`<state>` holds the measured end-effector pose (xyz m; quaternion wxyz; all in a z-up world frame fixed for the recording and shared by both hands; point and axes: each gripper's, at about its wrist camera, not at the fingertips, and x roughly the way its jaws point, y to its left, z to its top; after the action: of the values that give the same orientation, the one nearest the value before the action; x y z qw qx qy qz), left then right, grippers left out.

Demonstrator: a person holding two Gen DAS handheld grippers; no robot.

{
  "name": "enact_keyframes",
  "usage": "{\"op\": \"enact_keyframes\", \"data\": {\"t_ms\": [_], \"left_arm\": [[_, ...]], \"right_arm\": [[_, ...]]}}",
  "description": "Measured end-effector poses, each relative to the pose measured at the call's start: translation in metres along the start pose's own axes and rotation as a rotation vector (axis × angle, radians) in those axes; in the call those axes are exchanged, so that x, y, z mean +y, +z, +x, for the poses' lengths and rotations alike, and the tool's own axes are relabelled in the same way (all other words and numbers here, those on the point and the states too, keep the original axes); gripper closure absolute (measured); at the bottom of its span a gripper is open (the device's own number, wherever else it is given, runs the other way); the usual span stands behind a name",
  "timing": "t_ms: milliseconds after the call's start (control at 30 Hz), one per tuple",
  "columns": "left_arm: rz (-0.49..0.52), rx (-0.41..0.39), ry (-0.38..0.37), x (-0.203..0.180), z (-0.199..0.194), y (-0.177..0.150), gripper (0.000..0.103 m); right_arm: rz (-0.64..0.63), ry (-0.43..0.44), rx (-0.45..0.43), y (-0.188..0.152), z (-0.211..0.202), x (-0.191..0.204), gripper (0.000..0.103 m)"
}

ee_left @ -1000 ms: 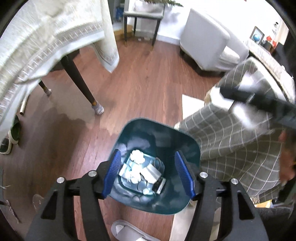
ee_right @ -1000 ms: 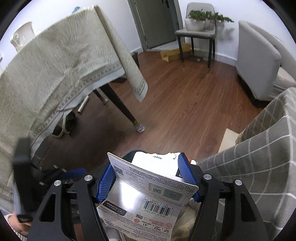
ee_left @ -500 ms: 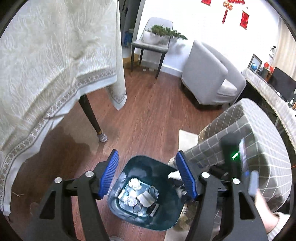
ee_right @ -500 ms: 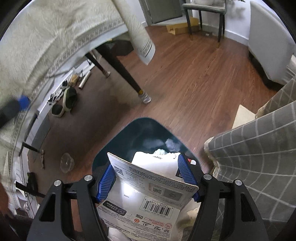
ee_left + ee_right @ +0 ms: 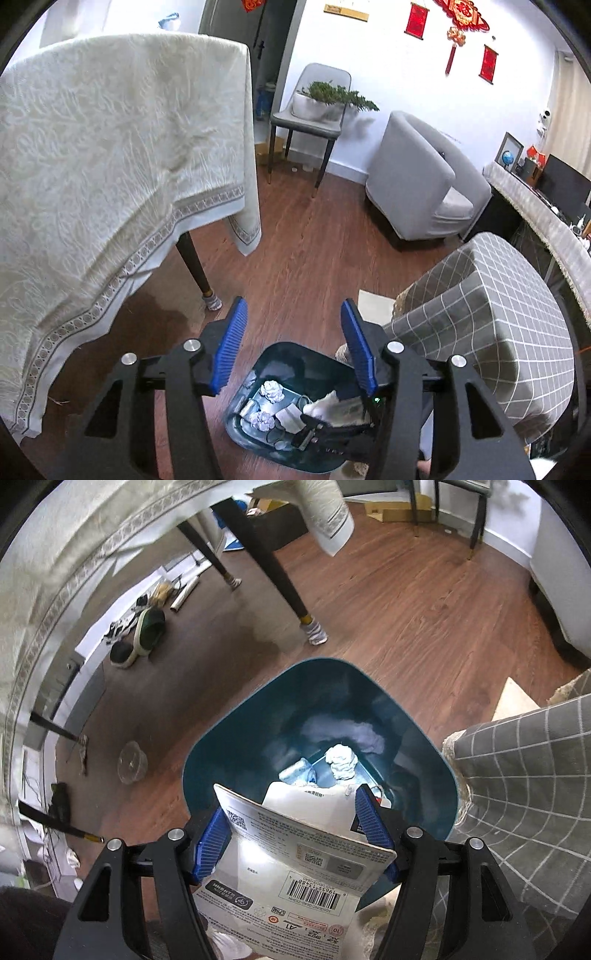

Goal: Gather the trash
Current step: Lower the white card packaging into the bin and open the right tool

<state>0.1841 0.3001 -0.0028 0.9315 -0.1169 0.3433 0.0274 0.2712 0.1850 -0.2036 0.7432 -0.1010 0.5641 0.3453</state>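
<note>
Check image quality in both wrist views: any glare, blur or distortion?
Right wrist: glare patch on the glossy white barcode packaging in the right tongs; pale tablecloth smeared by blur. Left wrist: sharp; fisheye bends the grey checked cover; teal plastic bin interior dim.

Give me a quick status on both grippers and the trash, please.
Left gripper empty, jaws just closing in. Right gripper shut on white packaging, over the teal bin. Paper wads already inside; nothing blocking the drop.
</note>
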Motion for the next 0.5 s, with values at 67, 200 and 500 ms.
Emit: {"op": "enact_keyframes", "data": {"t_ms": [67, 200, 500], "left_arm": [[0.007, -0.012, 0.006, -0.001, -0.005, 0.002, 0.048], [0.015, -0.023, 0.005, -0.002, -0.015, 0.003, 0.043], [0.058, -0.056, 0.006, -0.022, -0.055, -0.011, 0.018]], "right_arm": [[-0.007, -0.015, 0.006, -0.003, 0.002, 0.001, 0.028], [-0.017, -0.023, -0.012, -0.008, -0.006, 0.004, 0.024], [-0.044, -0.093, -0.294, -0.013, -0.103, 0.016, 0.024]]}}
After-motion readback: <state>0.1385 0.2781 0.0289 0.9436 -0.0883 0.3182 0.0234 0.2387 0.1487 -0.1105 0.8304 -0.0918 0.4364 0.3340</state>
